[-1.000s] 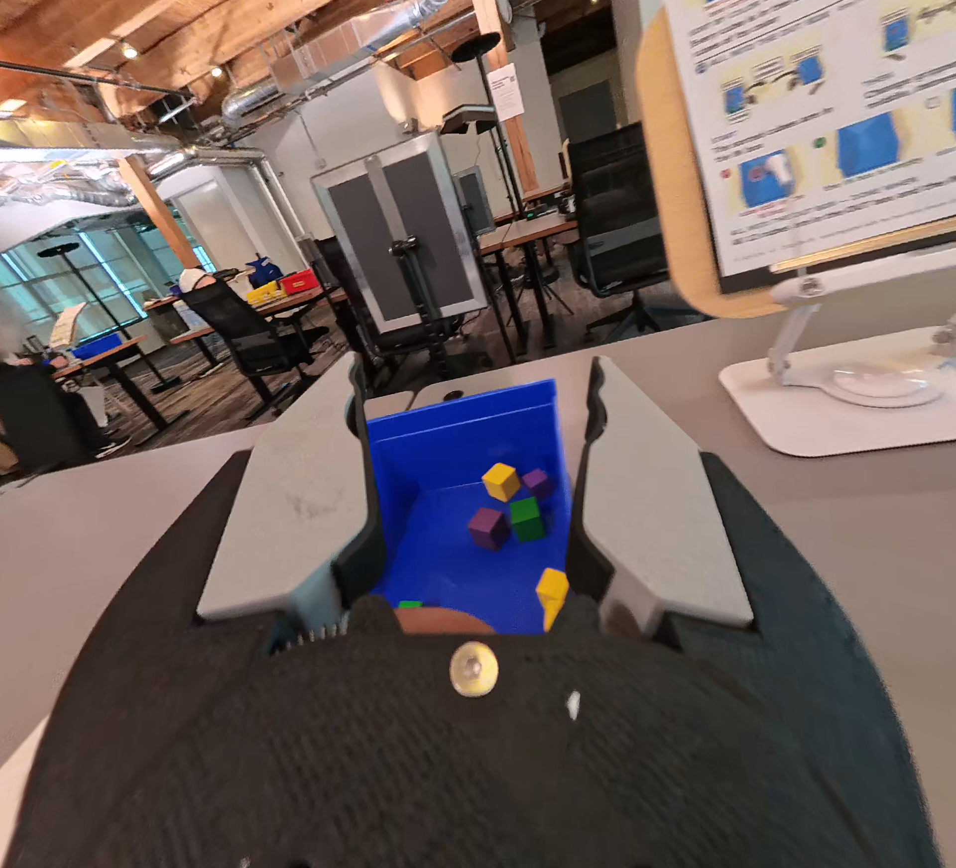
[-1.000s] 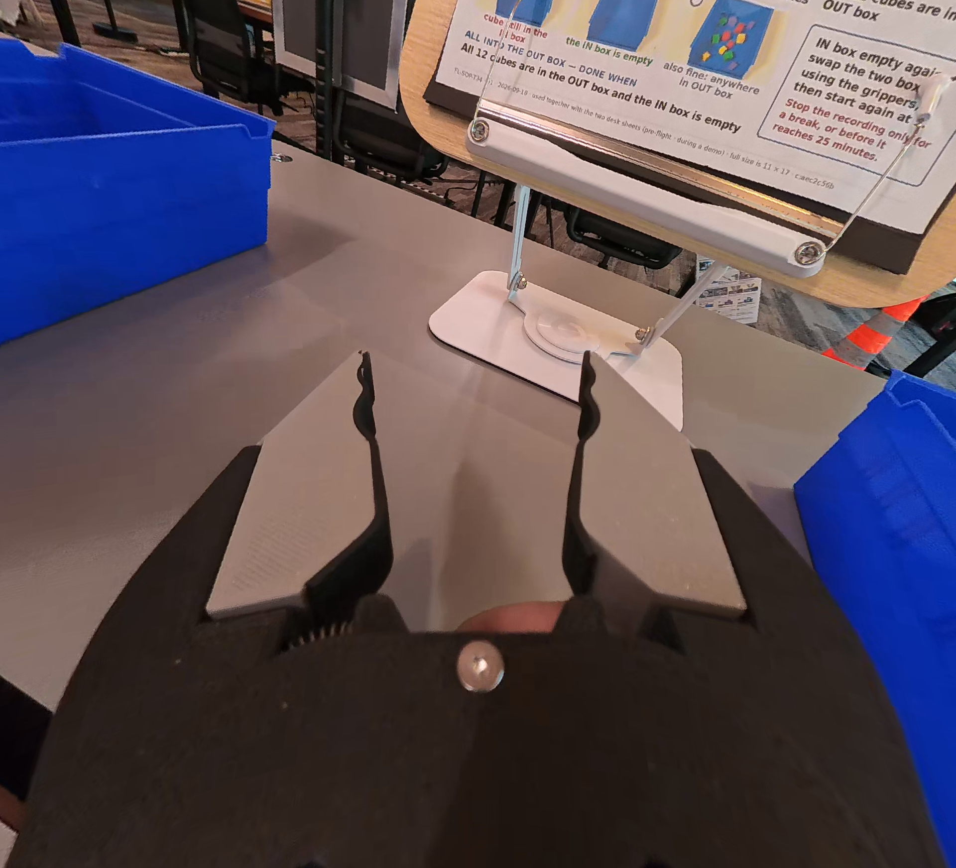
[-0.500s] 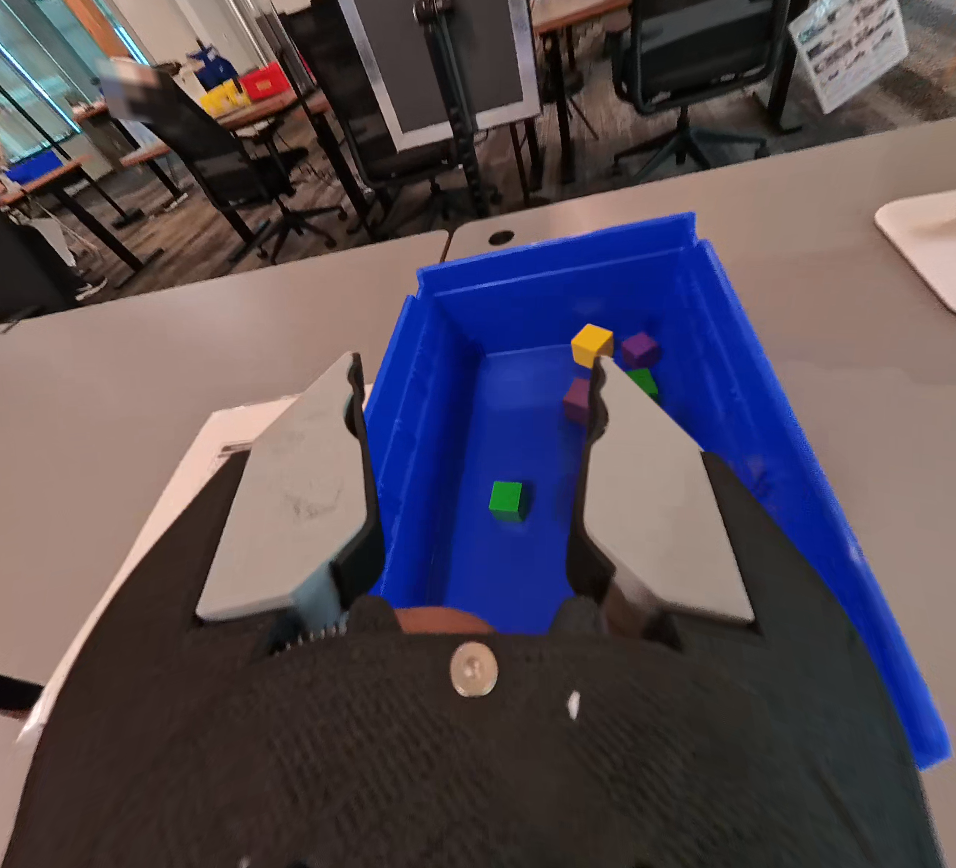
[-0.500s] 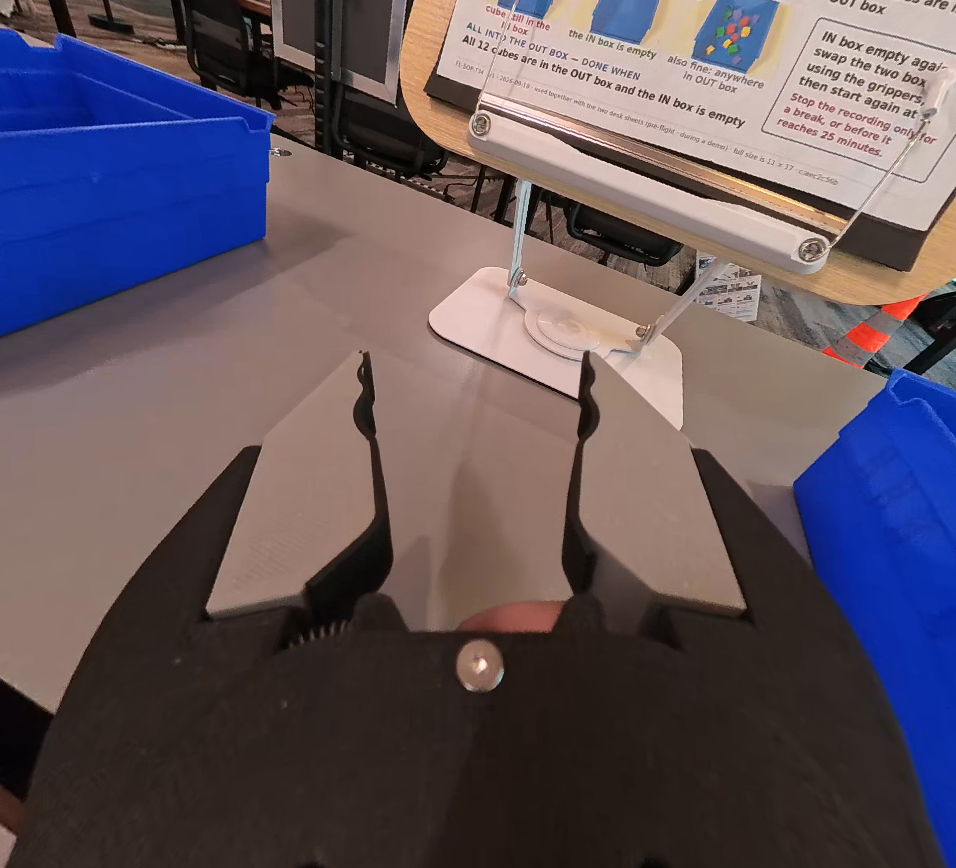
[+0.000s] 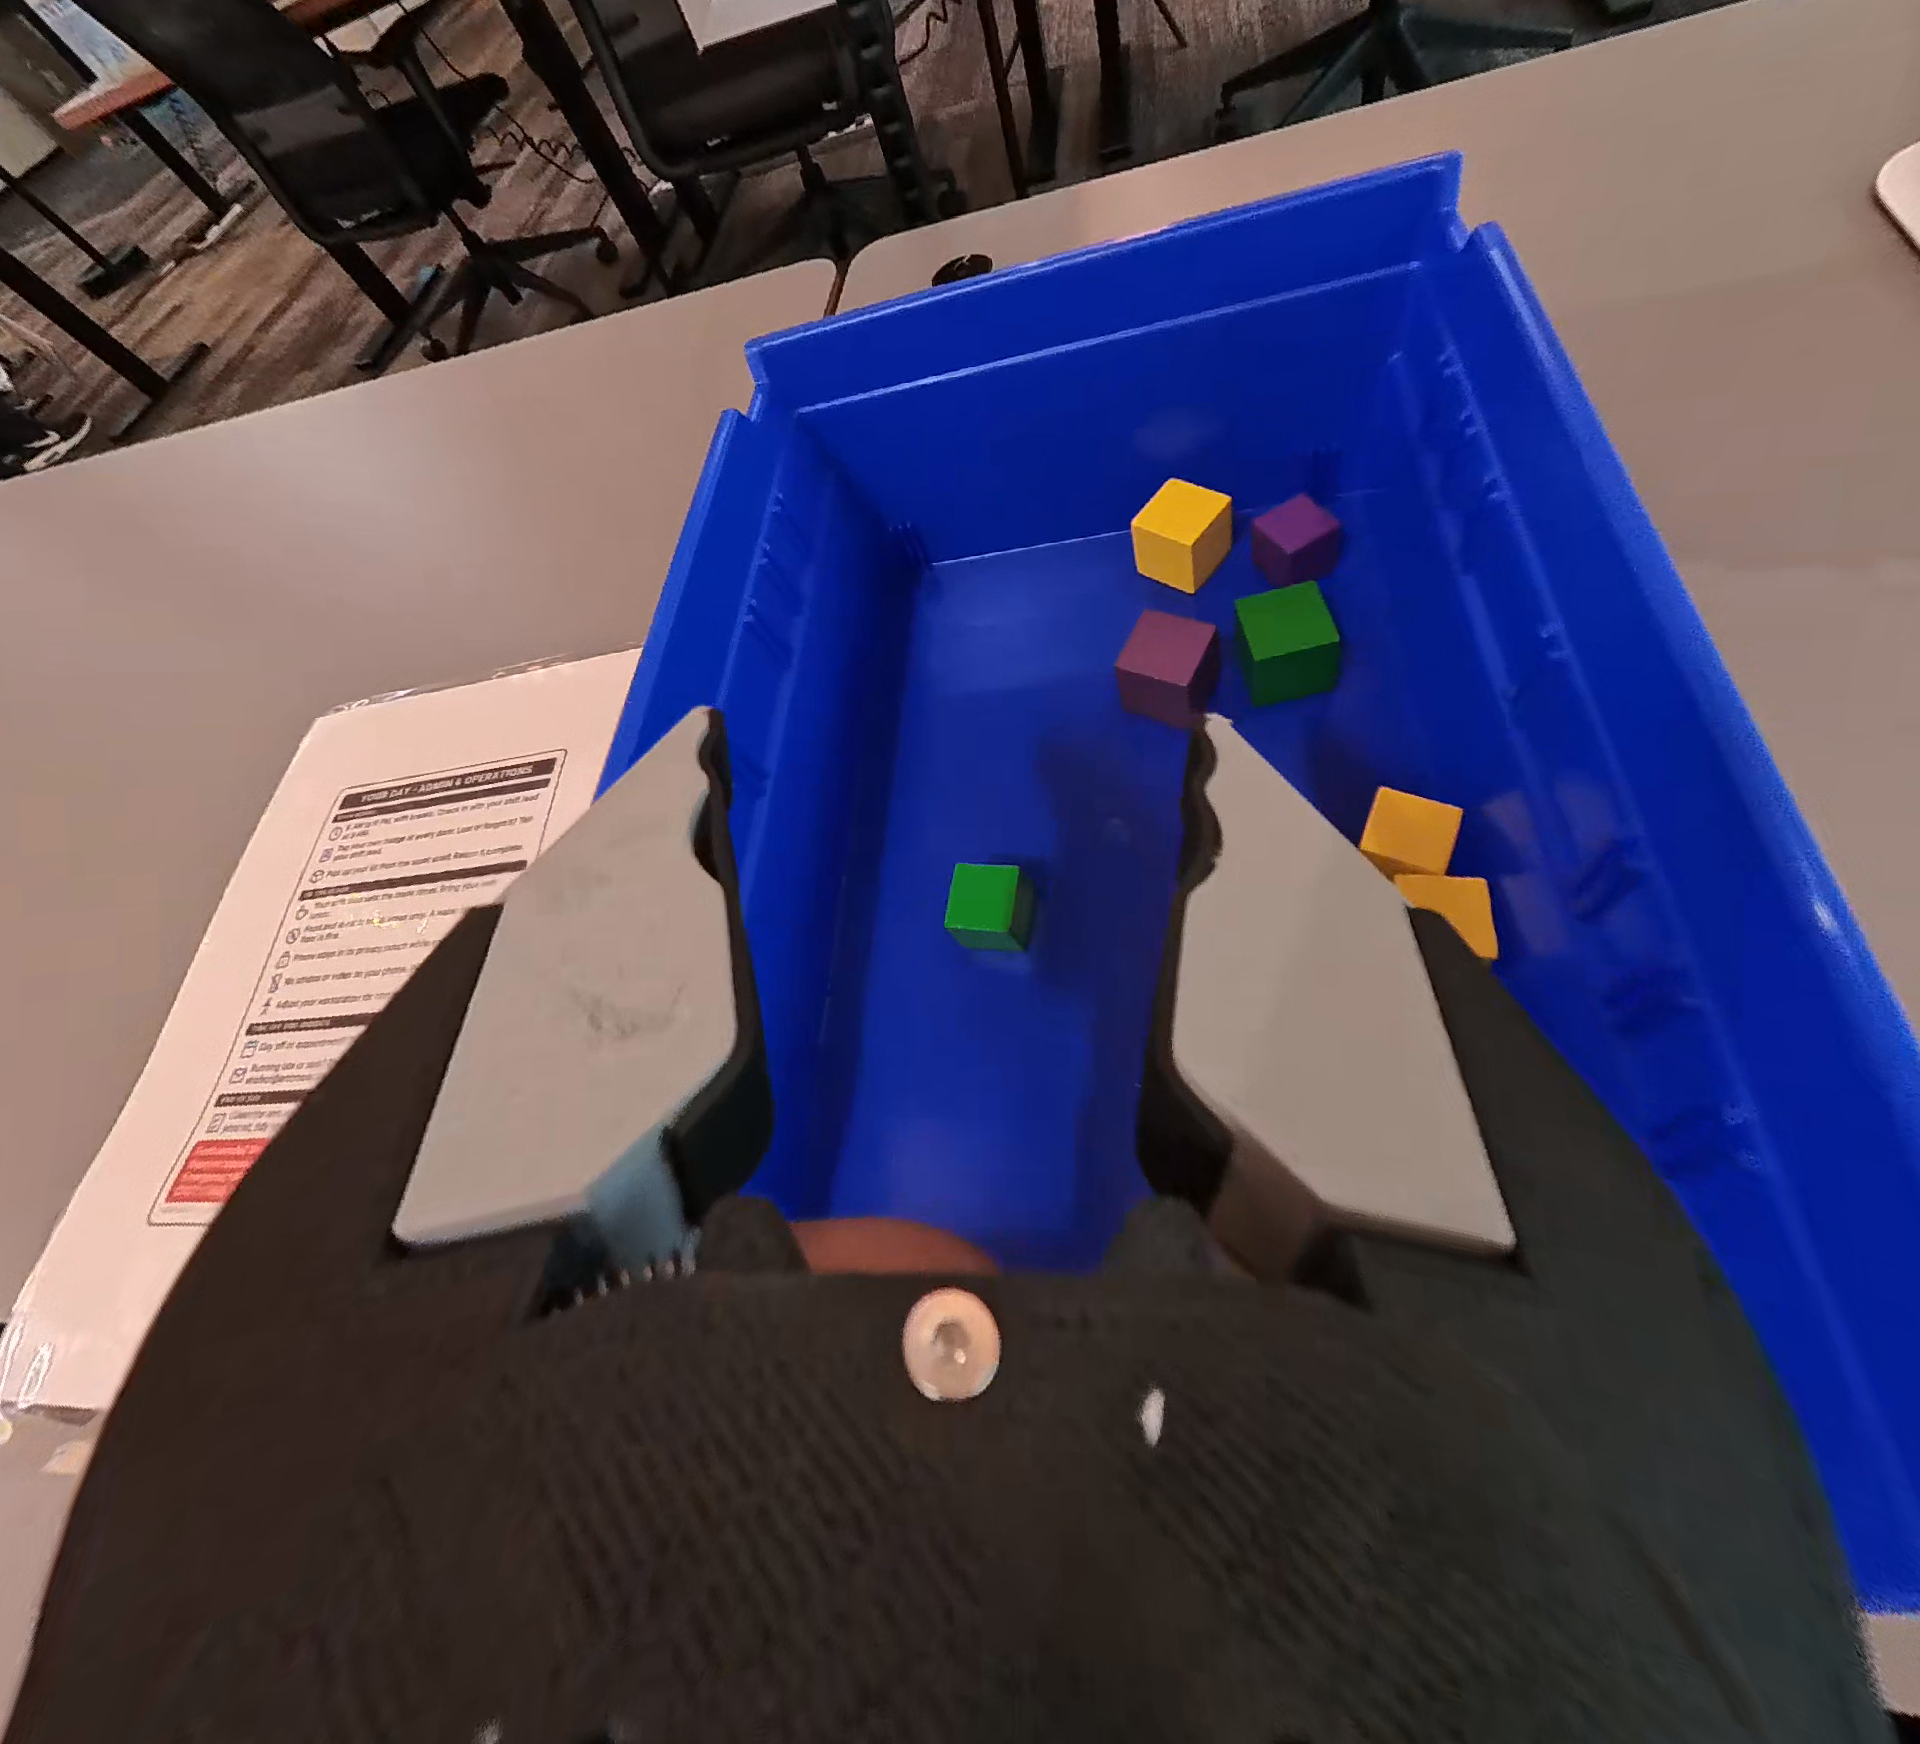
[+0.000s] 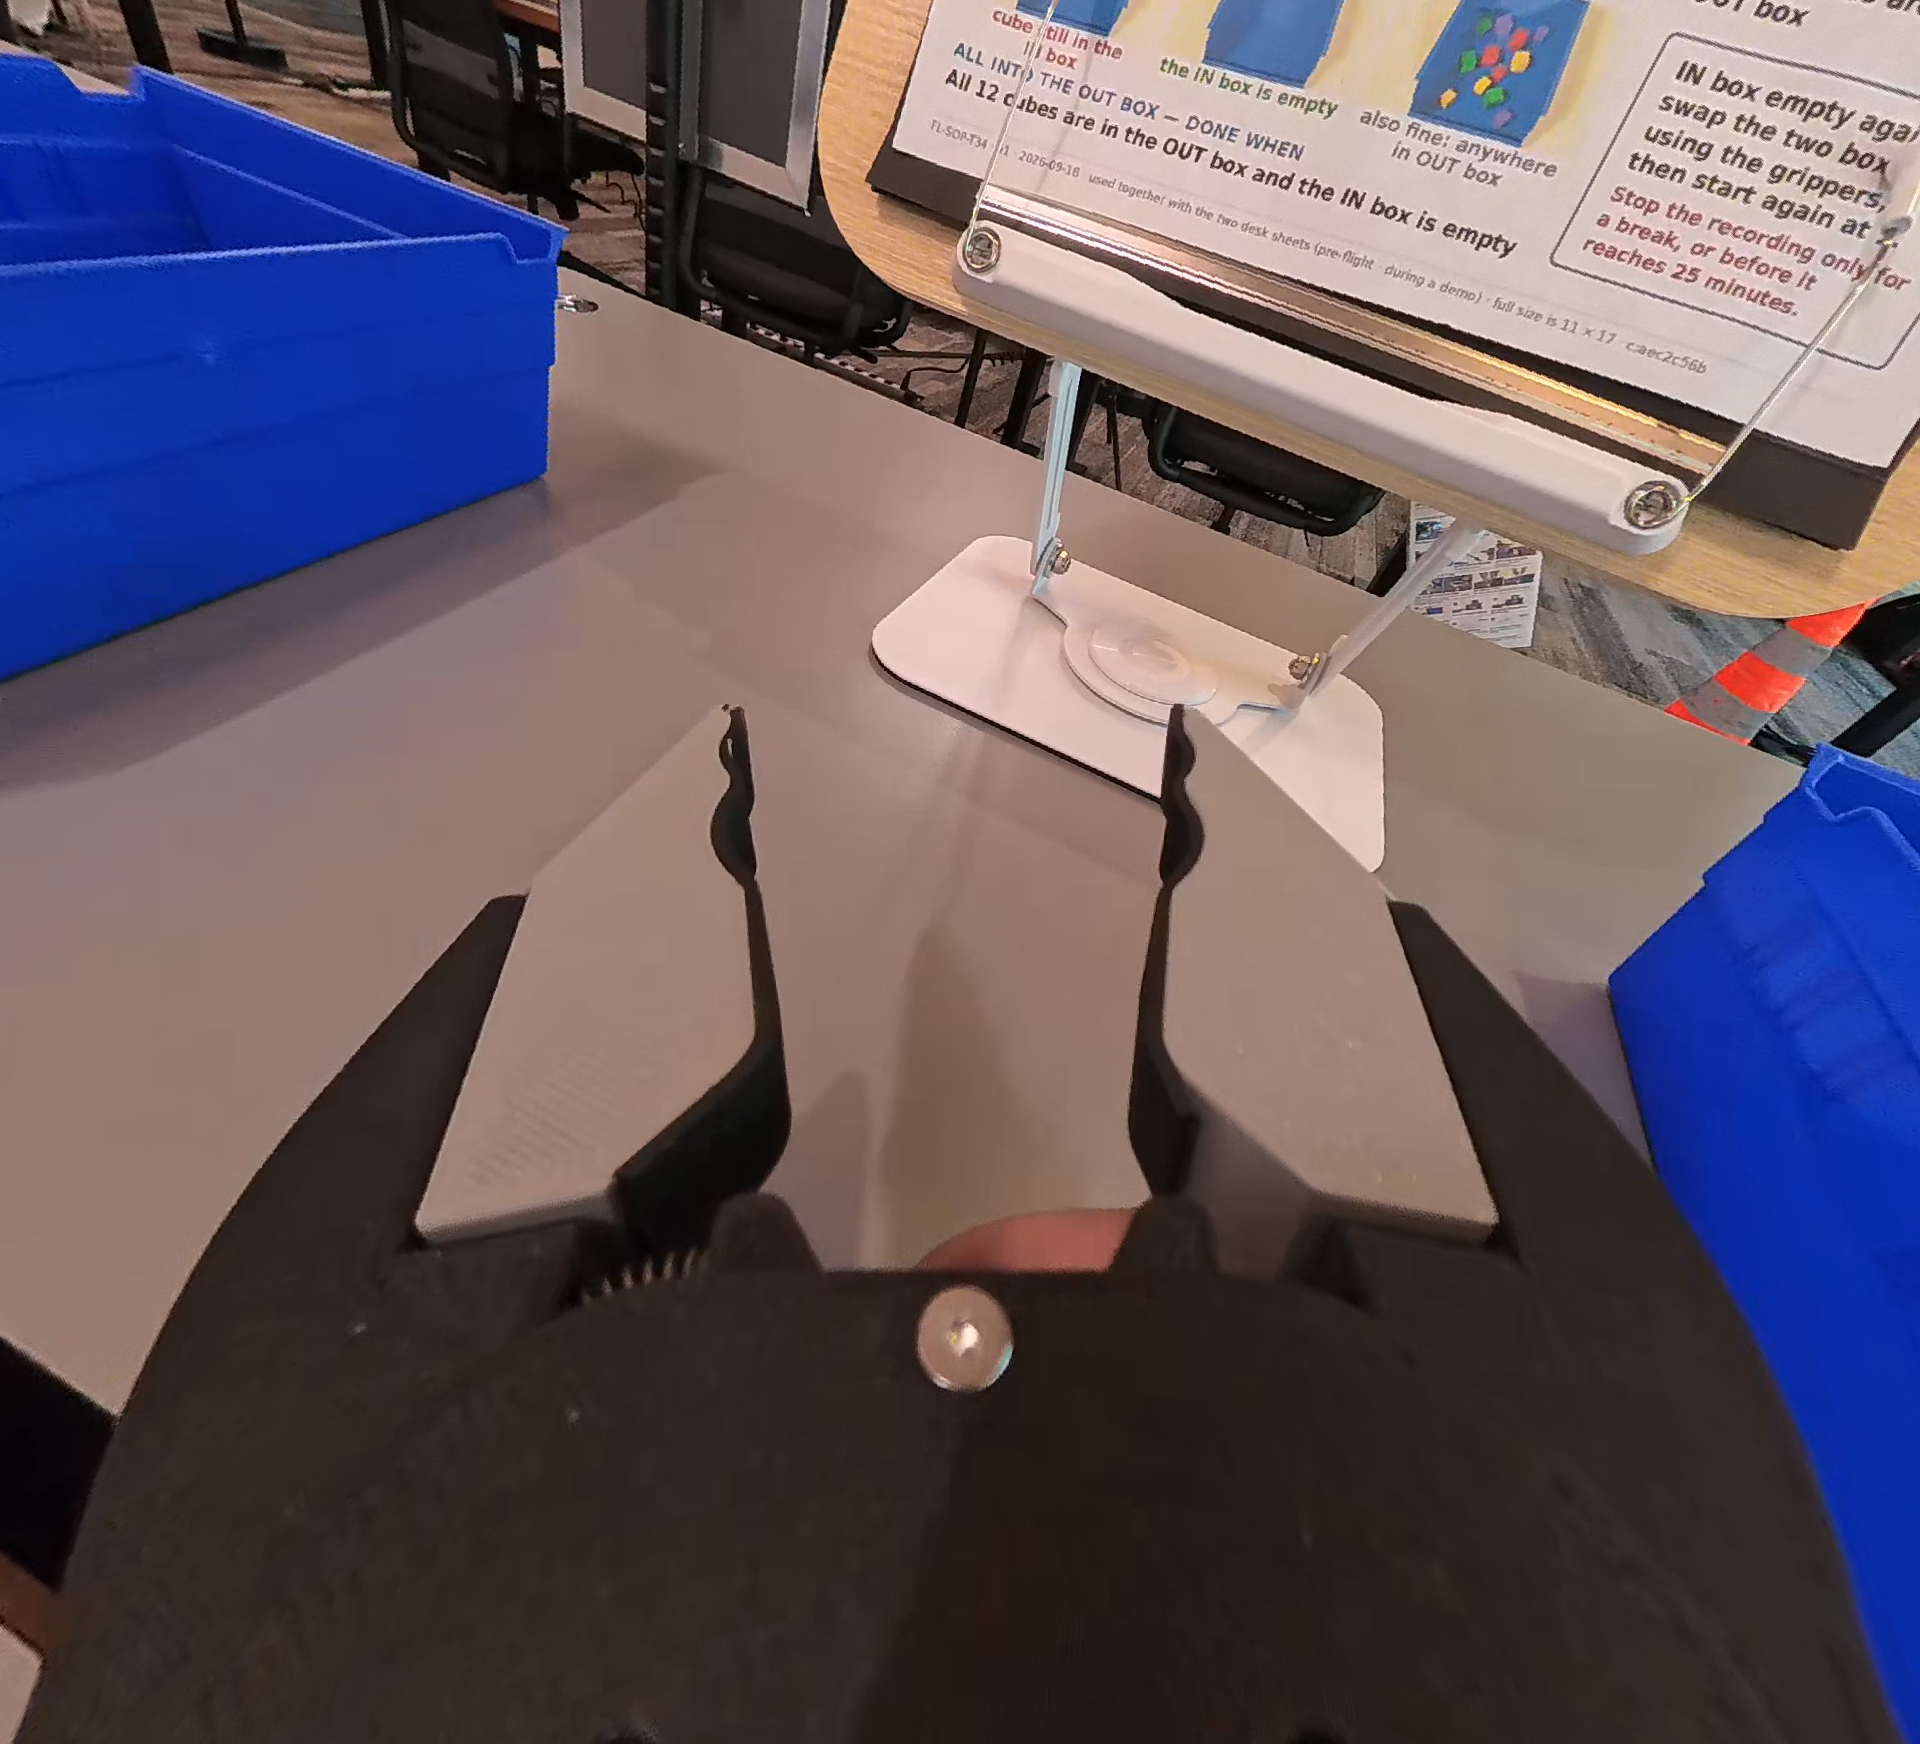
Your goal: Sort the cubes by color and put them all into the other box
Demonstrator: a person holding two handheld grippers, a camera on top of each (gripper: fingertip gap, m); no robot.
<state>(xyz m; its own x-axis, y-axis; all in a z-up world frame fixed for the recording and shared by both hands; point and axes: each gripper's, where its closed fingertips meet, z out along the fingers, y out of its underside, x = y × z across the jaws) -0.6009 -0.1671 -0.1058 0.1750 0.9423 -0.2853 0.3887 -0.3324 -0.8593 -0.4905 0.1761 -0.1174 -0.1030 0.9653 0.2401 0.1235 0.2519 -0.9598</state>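
Grey fingers [image 5: 623, 967] of both grippers spread wide, empty; left above blue box [image 5: 1558, 707].

Two claw-mounted views, blue box [image 5: 1558, 655] shared

Below my left gripper [image 5: 951, 738], jaws apart, the blue box [image 5: 1558, 655] holds seven cubes: a yellow cube [image 5: 1179, 534], two purple cubes [image 5: 1294, 537] and a green cube [image 5: 1286, 642] clustered at the far end, a lone green cube [image 5: 987, 907] mid-floor, two yellow cubes [image 5: 1410, 830] by the right wall (one partly hidden); the second blue box [image 6: 1787, 1123] sits at my right
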